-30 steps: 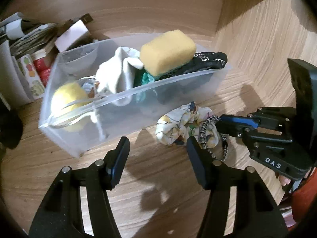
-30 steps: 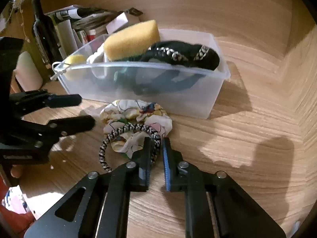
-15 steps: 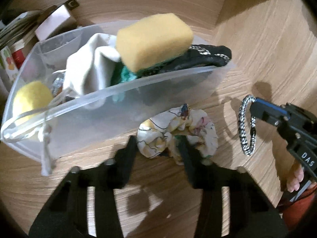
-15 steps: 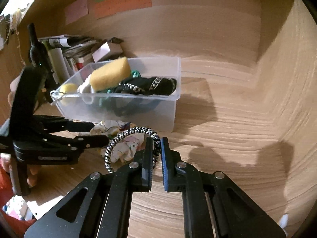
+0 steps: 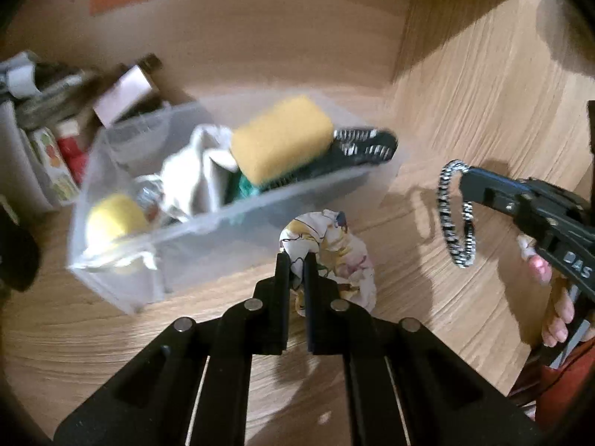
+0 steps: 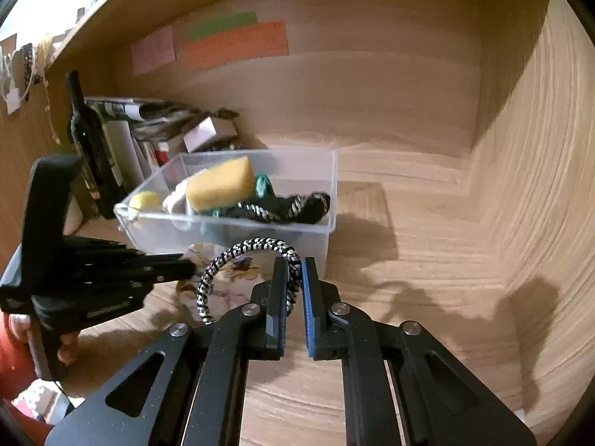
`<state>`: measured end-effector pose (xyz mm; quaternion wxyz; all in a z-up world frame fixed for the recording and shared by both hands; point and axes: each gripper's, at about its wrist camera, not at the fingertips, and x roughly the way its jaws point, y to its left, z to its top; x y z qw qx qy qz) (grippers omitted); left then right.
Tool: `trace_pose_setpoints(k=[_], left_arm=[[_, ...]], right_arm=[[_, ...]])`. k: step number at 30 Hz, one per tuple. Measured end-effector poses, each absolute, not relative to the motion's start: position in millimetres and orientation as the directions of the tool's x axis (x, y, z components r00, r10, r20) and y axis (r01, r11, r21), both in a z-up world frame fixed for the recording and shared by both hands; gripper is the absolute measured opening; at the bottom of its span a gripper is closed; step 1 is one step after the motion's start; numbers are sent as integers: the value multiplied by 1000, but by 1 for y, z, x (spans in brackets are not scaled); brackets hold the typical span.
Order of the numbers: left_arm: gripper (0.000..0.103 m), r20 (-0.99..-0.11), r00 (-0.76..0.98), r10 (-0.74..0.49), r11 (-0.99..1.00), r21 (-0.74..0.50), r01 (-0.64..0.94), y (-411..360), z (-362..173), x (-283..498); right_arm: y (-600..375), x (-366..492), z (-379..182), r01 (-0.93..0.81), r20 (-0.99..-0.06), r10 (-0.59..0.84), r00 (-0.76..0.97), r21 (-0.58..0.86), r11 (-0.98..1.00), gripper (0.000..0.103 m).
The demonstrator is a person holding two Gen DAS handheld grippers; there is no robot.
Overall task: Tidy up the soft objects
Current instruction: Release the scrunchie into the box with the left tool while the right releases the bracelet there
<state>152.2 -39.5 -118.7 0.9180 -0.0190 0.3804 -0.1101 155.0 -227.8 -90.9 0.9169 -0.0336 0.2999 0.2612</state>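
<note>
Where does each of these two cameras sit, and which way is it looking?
Left wrist: sits on the left gripper, facing the floral scrunchie its jaws pinch; the person's fingers show.
Right wrist: sits on the right gripper, facing the braided hair tie it holds.
Both share the clear bin and yellow sponge.

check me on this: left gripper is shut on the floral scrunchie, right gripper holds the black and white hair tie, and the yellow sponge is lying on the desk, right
Not quite: the yellow sponge lies in the clear bin, not on the desk, as the right wrist view shows. The rest is right.
</note>
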Motion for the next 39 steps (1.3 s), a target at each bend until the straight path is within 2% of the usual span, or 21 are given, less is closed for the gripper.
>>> trace_pose_setpoints(k=[16, 21, 28, 39], left_arm=[[6, -462, 880, -109, 993, -92, 75, 17, -28, 116], [6, -430, 900, -66, 995, -90, 30, 31, -17, 121], [6, -486, 872, -54, 993, -118, -4, 45, -34, 143], [6, -614, 785, -87, 991, -131, 8, 47, -78, 173]], right_arm=[[-212, 161, -45, -503, -458, 470, 755, 56, 863, 7], [-204, 171, -34, -496, -436, 461, 773, 38, 867, 7], [-186, 191, -38, -489, -452, 442, 775, 13, 872, 7], [-171, 229, -79, -469, -584, 383, 716, 4, 883, 7]])
